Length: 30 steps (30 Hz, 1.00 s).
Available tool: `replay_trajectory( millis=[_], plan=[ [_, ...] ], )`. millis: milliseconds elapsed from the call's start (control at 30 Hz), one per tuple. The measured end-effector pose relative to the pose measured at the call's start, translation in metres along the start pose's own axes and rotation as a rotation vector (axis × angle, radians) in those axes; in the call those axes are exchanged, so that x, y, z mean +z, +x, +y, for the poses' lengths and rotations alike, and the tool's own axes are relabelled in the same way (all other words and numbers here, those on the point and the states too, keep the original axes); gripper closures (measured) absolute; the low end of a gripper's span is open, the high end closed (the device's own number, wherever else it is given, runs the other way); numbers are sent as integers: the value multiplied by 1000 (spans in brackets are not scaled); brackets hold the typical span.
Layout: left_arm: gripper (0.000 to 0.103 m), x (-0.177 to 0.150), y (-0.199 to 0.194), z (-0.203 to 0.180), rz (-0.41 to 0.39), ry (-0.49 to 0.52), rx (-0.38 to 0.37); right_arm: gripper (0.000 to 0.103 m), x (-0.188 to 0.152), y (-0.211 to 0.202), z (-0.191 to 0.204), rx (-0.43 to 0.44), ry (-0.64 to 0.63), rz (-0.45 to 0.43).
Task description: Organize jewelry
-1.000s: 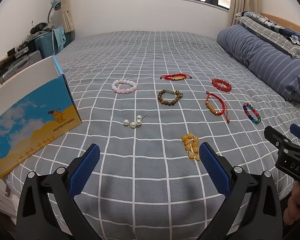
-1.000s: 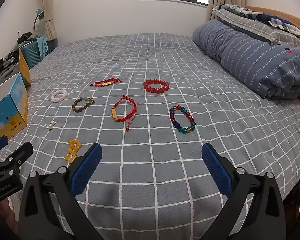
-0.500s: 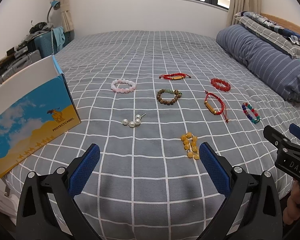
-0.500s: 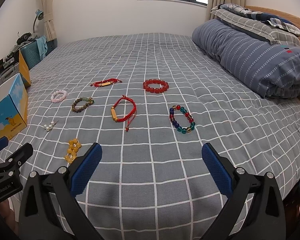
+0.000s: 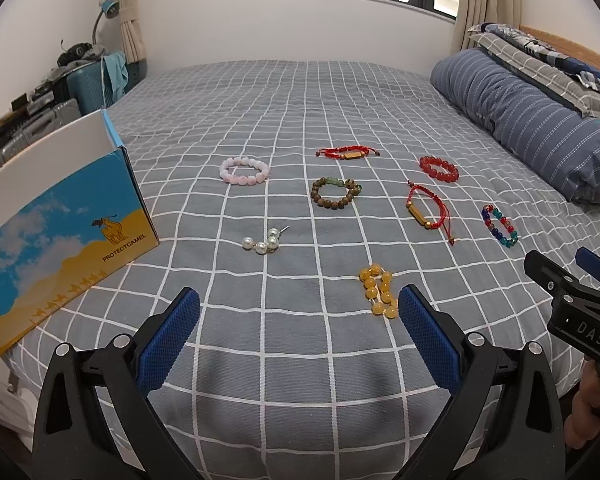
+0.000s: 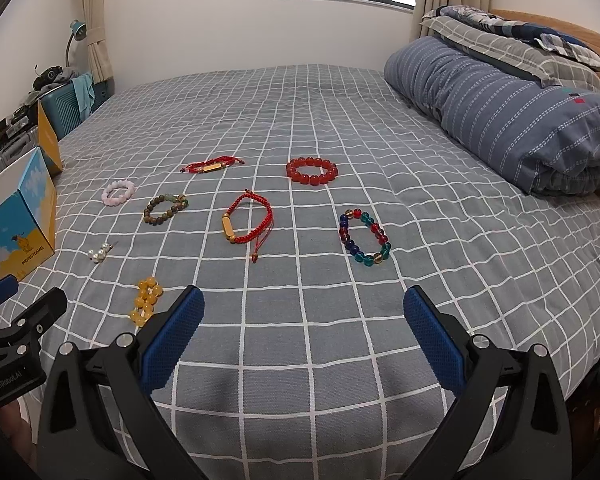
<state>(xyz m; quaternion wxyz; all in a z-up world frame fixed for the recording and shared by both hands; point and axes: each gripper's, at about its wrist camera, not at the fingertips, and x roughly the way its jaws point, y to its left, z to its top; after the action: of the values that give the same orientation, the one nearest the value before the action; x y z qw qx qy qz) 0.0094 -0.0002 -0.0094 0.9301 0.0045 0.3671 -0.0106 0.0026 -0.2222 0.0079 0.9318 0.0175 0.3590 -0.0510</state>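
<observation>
Several bracelets lie spread on a grey checked bed. In the left wrist view: pink bead bracelet [image 5: 244, 171], brown bead bracelet [image 5: 336, 192], red cord bracelet [image 5: 348, 153], second red cord bracelet [image 5: 427, 209], red bead bracelet [image 5: 438, 168], multicolour bead bracelet [image 5: 499, 225], pearl piece [image 5: 262, 241], amber beads [image 5: 379, 295]. The open blue and yellow box [image 5: 56, 224] stands at the left. My left gripper [image 5: 299, 332] is open and empty near the bed's front edge, its right finger beside the amber beads. My right gripper [image 6: 304, 334] is open and empty, short of the multicolour bracelet [image 6: 364, 237].
A rolled striped duvet [image 6: 508, 120] and pillows lie along the right side of the bed. Suitcases and clutter [image 5: 52, 112] stand beyond the bed's left edge. The right gripper's body [image 5: 576, 312] shows at the right edge of the left wrist view.
Both grippers have drifted very slightly; the jewellery and the box have not moved. Both stay open.
</observation>
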Motion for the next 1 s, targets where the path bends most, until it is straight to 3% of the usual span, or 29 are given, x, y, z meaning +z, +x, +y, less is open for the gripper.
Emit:
replay_trajectory(
  millis=[333,400,633,1000],
  plan=[
    [6,3,3,0,15,7,-10,7,3,0,1,12,-3,7],
    [6,12,3,1,33,7,-38,7,7,-1,2,29,-10,11],
    [6,48,5,13,58,-8,-11,7,41,-3,4,58,3,36],
    [6,78,70,24,184,-13,-30,7,86,63,25,56,-18,160]
  ],
)
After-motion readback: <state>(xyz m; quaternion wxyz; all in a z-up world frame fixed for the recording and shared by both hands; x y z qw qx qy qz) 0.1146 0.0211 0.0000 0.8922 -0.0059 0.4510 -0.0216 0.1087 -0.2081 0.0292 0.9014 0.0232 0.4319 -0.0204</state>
